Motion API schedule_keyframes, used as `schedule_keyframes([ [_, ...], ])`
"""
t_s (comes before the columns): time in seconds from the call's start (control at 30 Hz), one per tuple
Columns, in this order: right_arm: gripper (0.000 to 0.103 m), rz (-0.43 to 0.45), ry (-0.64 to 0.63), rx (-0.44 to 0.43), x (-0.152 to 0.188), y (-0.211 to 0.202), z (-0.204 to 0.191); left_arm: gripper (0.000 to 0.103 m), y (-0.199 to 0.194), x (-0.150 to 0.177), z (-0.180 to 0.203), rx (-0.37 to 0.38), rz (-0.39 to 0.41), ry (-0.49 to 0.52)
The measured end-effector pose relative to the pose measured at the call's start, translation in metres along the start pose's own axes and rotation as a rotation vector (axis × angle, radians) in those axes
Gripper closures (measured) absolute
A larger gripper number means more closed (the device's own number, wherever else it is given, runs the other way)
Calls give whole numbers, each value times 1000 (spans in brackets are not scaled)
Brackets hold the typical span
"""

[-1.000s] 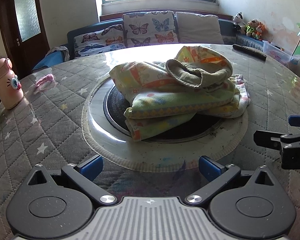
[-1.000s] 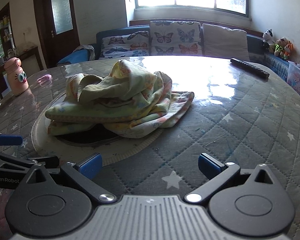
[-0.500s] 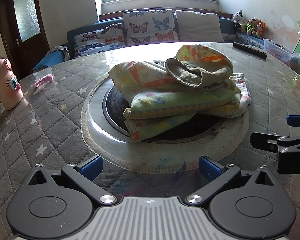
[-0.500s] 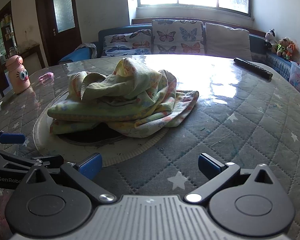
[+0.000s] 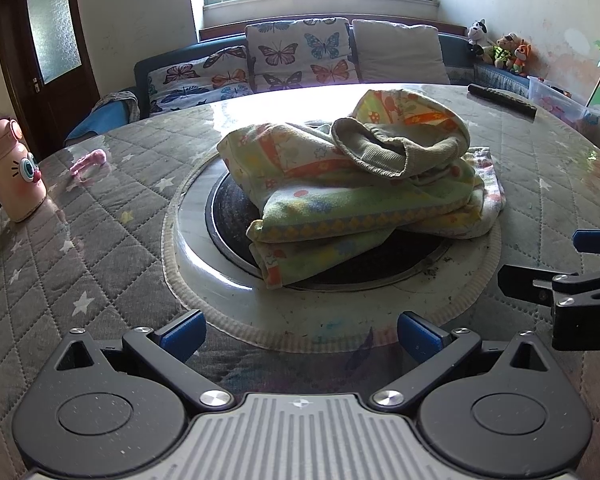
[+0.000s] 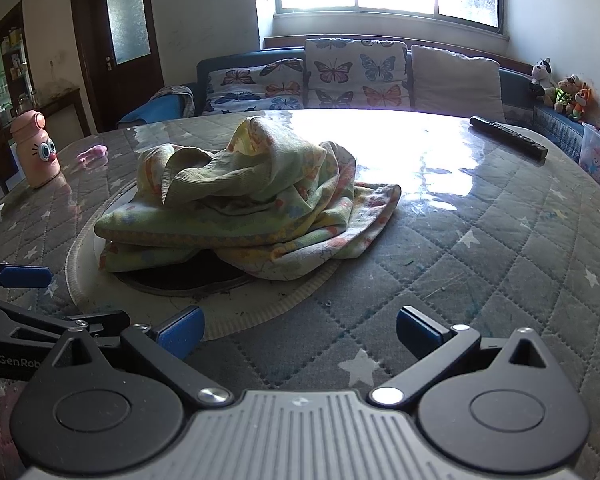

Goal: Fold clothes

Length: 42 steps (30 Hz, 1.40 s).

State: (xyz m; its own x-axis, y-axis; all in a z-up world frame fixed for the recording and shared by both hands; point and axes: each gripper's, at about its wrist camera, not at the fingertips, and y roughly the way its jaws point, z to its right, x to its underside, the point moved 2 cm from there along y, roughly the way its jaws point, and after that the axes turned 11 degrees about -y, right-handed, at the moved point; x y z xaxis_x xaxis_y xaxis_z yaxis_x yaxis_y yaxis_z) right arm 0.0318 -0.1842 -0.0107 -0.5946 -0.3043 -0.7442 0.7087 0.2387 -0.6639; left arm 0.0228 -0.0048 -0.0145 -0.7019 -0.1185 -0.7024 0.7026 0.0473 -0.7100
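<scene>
Both grippers empty, fingers spread, short of the clothes pile.
Patterned clothes pile (image 5: 360, 196) sits bunched on the counter's round centre plate (image 5: 188, 248); left gripper (image 5: 300, 332) and right gripper (image 6: 300, 330) near it, apart.

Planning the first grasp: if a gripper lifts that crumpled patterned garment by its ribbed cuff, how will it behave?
The garment is probably floppy: it lies in soft, sagging folds. Lifted by the ribbed cuff, it would likely unfurl and dangle. It looks light, thin cloth.

Bare table (image 6: 480, 264) lies before the heaped clothes (image 6: 252, 204); remote (image 6: 508, 142) seemingly well clear.
</scene>
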Motion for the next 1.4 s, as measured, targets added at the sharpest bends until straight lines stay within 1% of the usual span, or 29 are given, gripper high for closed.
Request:
schedule_keyframes([
  [0.97, 0, -7, 7, -1, -7, 7, 3, 0, 8, -9, 4, -7, -7, 19],
  [1.4, 0, 1, -5, -11, -16, 12, 2, 0, 10, -21, 2, -10, 17, 24],
])
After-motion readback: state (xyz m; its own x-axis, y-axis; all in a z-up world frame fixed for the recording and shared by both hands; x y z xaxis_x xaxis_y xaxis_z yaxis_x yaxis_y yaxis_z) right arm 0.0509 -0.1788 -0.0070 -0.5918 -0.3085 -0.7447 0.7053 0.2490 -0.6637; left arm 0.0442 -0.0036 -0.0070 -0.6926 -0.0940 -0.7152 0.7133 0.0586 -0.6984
